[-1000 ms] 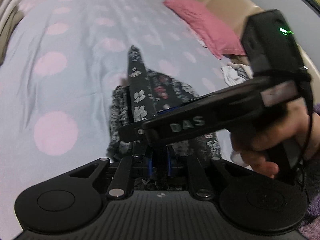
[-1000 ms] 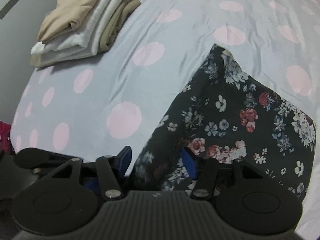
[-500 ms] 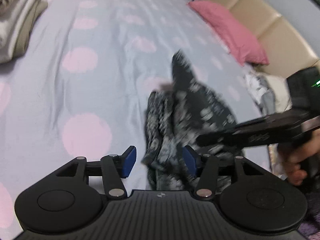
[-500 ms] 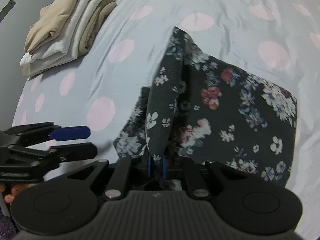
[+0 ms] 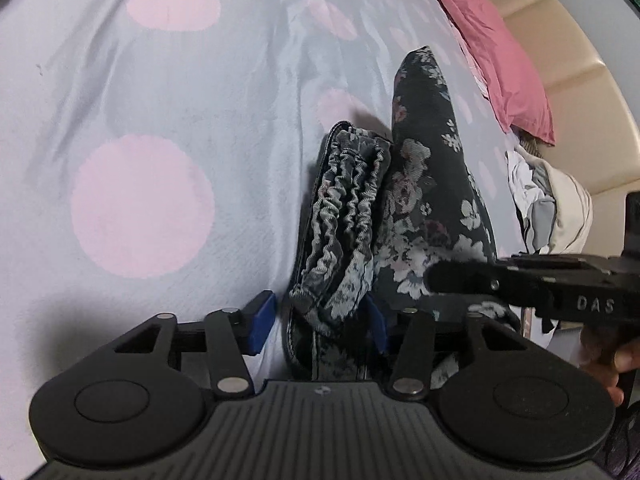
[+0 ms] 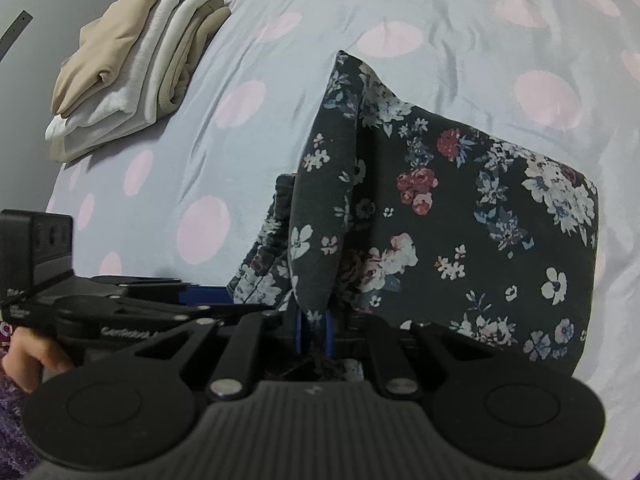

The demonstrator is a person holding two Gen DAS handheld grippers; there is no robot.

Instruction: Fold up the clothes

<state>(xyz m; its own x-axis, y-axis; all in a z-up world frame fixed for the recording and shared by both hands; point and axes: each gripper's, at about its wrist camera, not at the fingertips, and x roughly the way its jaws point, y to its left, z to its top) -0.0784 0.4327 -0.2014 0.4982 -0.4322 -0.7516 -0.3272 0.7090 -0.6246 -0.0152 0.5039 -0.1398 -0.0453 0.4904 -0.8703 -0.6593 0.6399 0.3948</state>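
Observation:
A dark floral garment (image 6: pixel 460 216) lies partly folded on the pale blue bed sheet with pink dots (image 6: pixel 304 76). My right gripper (image 6: pixel 313 330) is shut on a raised fold of the garment and holds it up like a ridge. My left gripper (image 5: pixel 316 320) is open, its blue pads on either side of the garment's gathered elastic waistband (image 5: pixel 344 216). The garment also shows in the left wrist view (image 5: pixel 432 184). The right gripper body (image 5: pixel 560 292) shows at the right of the left wrist view.
A stack of folded beige and white clothes (image 6: pixel 132 76) sits at the far left of the bed. A pink pillow (image 5: pixel 500 52) and a heap of white laundry (image 5: pixel 548 200) lie by the beige headboard (image 5: pixel 580 80).
My left gripper has moved forward and lower, so the waistband now sits between its open pads. My right gripper stays shut on the fold, which it gripped during the last second.

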